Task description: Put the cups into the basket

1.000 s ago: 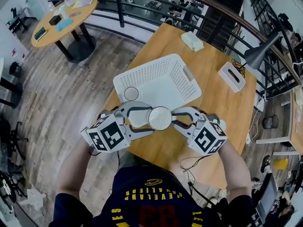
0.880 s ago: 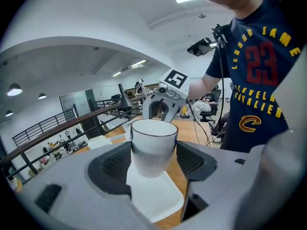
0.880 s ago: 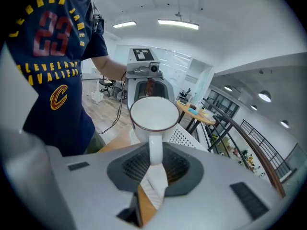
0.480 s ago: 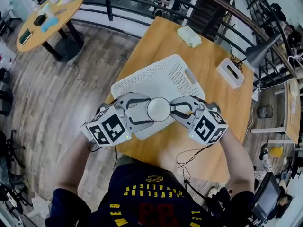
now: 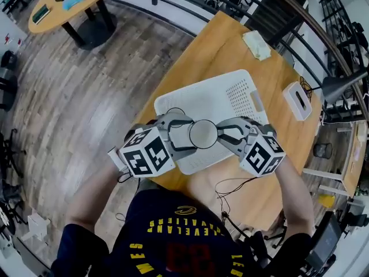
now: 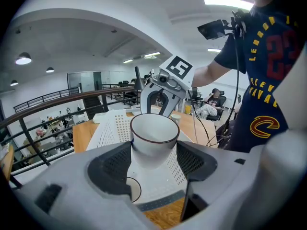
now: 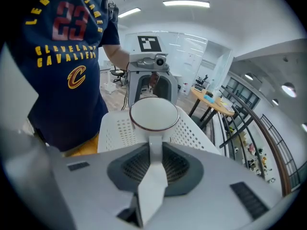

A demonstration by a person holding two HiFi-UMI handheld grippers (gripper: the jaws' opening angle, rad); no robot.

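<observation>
Jointly, left tongs (image 6: 152, 153) grip cup (image 6: 154, 131), right tongs (image 7: 152, 166) pinch its handle (image 7: 154, 146), hidden overhead, above basket (image 5: 230, 100).

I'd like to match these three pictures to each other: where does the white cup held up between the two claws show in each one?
Head view: white cup in the middle of the picture, seen from above, over the basket's near edge.
Left gripper view: centre, its body between the jaws.
Right gripper view: centre, slightly high, its handle running back between the jaws.
Shared landmark: the white perforated basket under the cup.
</observation>
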